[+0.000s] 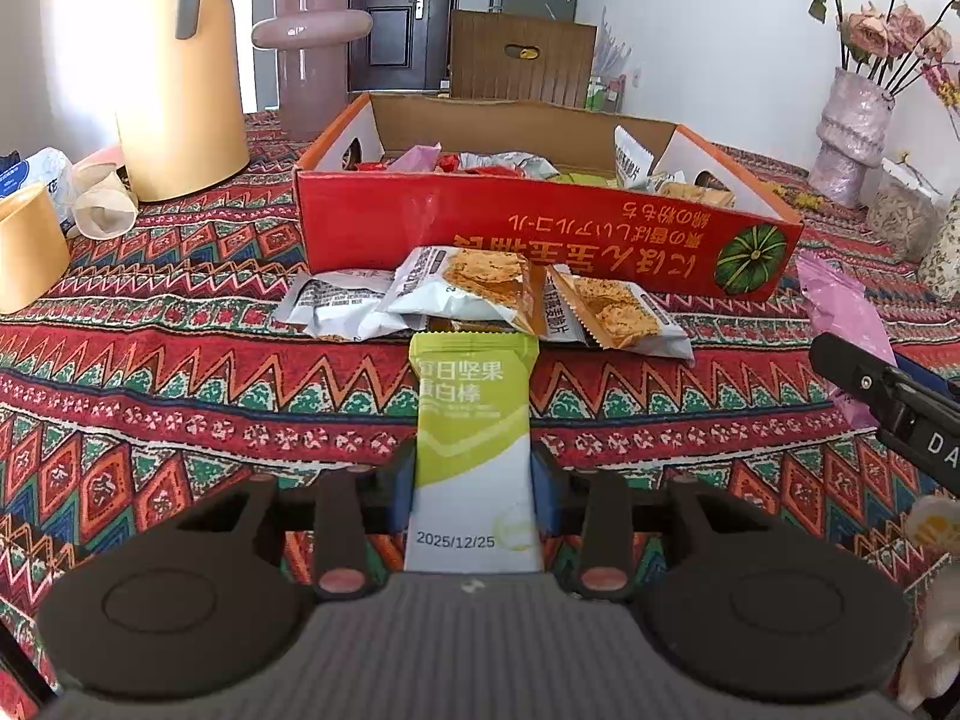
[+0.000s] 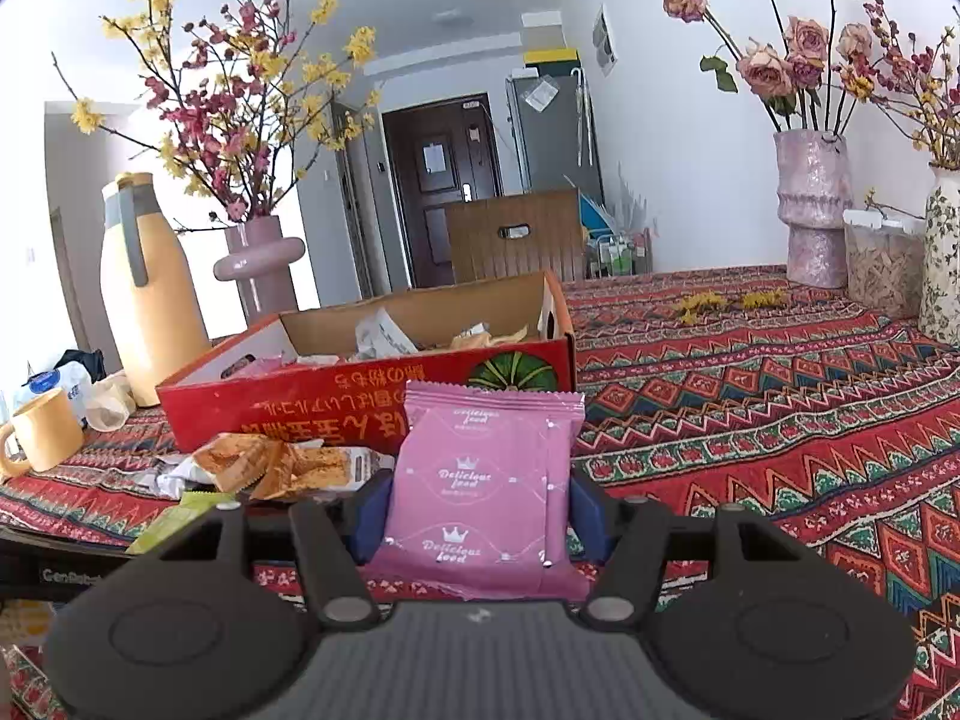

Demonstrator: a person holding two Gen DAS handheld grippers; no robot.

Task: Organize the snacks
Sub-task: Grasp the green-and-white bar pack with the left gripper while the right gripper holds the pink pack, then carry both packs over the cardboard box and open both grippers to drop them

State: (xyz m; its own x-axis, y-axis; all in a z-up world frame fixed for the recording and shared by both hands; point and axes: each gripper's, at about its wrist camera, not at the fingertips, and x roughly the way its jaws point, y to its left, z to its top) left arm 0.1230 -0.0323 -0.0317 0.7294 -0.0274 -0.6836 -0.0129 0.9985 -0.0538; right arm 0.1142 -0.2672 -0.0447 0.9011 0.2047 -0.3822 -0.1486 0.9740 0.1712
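My left gripper (image 1: pixel 474 480) is shut on a green and white nut bar packet (image 1: pixel 474 420), held above the patterned tablecloth in front of the red cardboard box (image 1: pixel 540 228). My right gripper (image 2: pixel 480 510) is shut on a pink snack packet (image 2: pixel 486 480), held in front of the same red box (image 2: pixel 360 408). The box holds several snack packets. Orange and white cracker packets (image 1: pixel 480 294) lie on the cloth against the box's front wall; they also show in the right wrist view (image 2: pixel 282 468). The pink packet and right gripper appear at the right edge of the left wrist view (image 1: pixel 840 312).
A tall yellow jug (image 1: pixel 174 78) and a pink vase (image 1: pixel 312 48) stand left of the box. A yellow mug (image 2: pixel 45 438) and crumpled cups (image 1: pixel 102 204) sit at far left. Flower vases (image 2: pixel 813 216) and a clear container (image 2: pixel 882 270) stand at the right.
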